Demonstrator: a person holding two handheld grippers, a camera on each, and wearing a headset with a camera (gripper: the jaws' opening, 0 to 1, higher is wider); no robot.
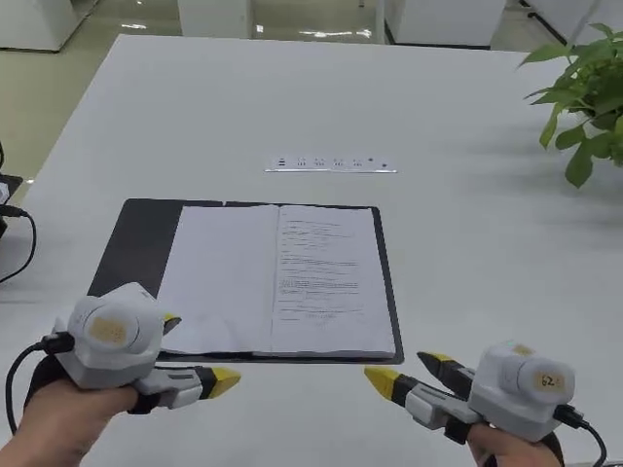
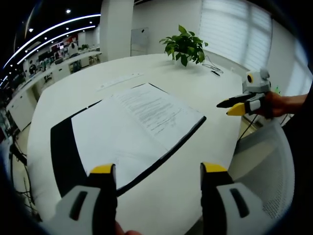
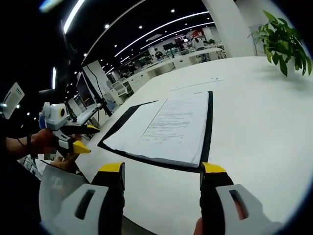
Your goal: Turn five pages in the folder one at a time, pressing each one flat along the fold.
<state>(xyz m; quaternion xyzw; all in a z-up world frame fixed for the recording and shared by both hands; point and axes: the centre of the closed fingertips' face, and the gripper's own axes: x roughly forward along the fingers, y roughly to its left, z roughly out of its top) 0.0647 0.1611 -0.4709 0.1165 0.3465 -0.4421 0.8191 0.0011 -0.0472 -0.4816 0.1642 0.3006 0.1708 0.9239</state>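
So the folder (image 1: 141,248) lay open on the white table (image 1: 487,253), blank page (image 1: 224,277) left, printed page (image 1: 326,277) right; left gripper (image 1: 197,350) and right gripper (image 1: 407,370) both hovered just off its near edge (jaws spread wide, nothing between them); potted plant (image 1: 584,97) sat at the far right.

One folder (image 1: 144,248), two tools (image 1: 197,350) (image 1: 407,368), one plant (image 1: 584,97)

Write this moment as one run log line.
black folder with white pages: open flat on white table | left gripper: open, holding nothing | right gripper: open, holding nothing
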